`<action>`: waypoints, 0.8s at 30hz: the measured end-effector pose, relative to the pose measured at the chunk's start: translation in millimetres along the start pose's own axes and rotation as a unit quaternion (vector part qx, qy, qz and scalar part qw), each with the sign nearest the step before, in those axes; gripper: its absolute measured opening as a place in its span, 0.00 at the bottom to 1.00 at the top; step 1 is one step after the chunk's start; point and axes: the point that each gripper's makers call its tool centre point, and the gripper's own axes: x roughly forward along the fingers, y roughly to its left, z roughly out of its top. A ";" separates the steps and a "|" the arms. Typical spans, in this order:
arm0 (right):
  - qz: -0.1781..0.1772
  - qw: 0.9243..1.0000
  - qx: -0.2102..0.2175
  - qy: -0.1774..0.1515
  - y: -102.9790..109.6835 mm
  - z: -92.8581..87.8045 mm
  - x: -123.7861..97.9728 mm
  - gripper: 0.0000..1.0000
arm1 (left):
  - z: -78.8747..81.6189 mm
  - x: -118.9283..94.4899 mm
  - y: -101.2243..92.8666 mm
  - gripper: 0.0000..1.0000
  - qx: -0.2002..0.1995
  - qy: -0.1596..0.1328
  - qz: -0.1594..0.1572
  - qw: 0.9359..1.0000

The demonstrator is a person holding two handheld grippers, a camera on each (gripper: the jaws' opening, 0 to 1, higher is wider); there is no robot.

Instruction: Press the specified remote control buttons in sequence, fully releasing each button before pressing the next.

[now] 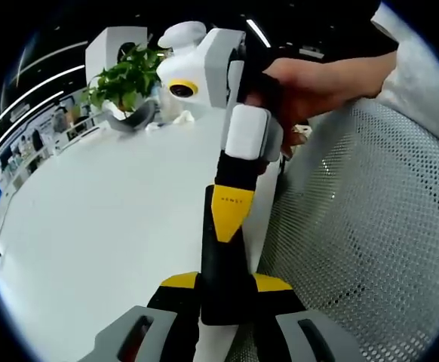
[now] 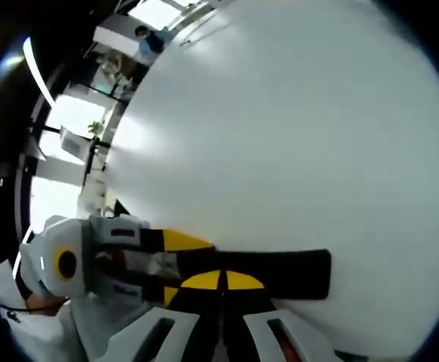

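Two jaws of the left hand-held gripper (image 1: 225, 285) are clamped on the black remote (image 1: 223, 298), held over the table (image 1: 91, 226) at its edge, beside a mesh chair (image 1: 370, 226). The right hand-held gripper (image 1: 228, 219) reaches down onto it. A plant (image 1: 125, 75) stands at the far edge, well clear.

In the right gripper view, its jaws are together, tip against the remote. Press squarely, lift fully clear between presses, and keep the remote steady. Buttons can't be made out.
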 end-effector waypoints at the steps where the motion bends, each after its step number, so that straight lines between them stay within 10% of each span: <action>1: 0.001 1.000 0.001 -0.003 0.0 0.9 -0.4 0.00 | 0.0 0.0 0.0 0.25 0.000 0.000 0.000 1.000; 24: -0.022 0.998 -0.055 -0.009 -0.4 0.5 1.9 0.00 | -0.2 -0.9 0.8 0.25 -0.006 -0.002 0.000 1.000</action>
